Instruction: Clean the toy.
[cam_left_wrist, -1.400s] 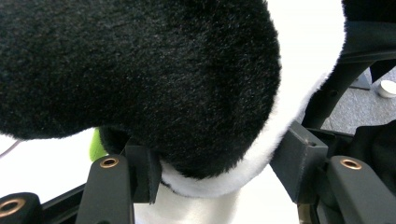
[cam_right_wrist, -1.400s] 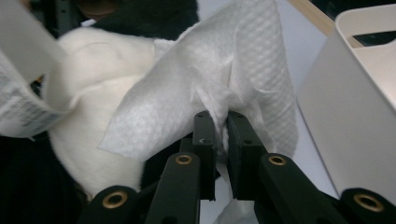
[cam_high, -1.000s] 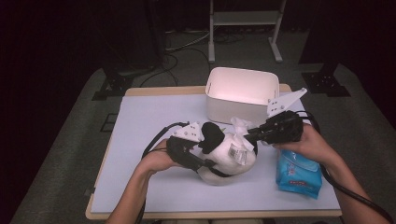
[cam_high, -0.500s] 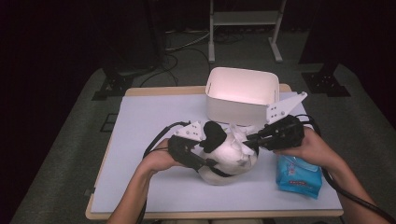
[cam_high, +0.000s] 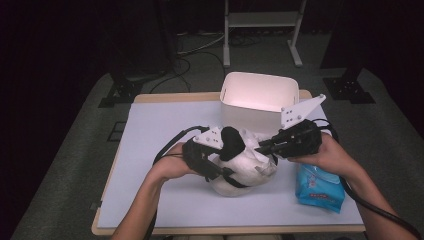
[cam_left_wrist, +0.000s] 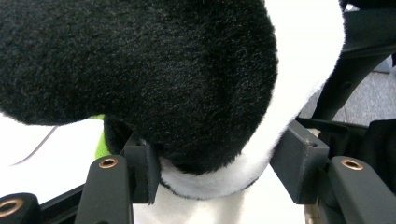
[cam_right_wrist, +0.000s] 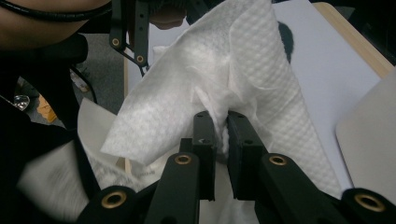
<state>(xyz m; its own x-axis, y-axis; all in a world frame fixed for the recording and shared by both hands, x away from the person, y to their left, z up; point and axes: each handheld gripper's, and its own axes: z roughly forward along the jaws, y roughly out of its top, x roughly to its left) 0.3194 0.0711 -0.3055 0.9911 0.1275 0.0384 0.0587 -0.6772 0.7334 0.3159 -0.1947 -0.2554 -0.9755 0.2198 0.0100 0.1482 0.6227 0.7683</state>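
**Plush panda pinned at mid-table, wipe pinched against it**

Centre of the white table mat (cam_high: 165, 130), just in front of the white bin (cam_high: 260, 95) — a black-and-white plush panda (cam_high: 240, 170), lying low on the mat. Gripped from the left by the left gripper (cam_high: 225, 150), jaws set about halfway and pressed onto a black furry part of the toy. Seen up close in the left gripper view: black fur (cam_left_wrist: 154, 70) bulging over the pads, a band of white fur (cam_left_wrist: 210, 179) squeezed between the two fingers (cam_left_wrist: 142, 170), a sliver of green (cam_left_wrist: 100, 147) peeking out beside the left jaw.

Coming in from the right, the right gripper (cam_high: 262, 146), jaws nearly together and clamped on a white embossed wipe (cam_right_wrist: 210, 79). In the right gripper view, the sheet bunched between the pads (cam_right_wrist: 205, 140) and fanning up and outward above them, quilted texture plain to see. Wipe (cam_high: 252, 145) touching the panda's upper side, right where the two grippers meet.

Down at the right edge of the mat, under the right forearm — a blue pack of wipes (cam_high: 320, 187), lying flat, apart from the toy. Cables trailing back from both grippers toward the person's arms. Beyond the table, grey floor and a white stand (cam_high: 260, 30).
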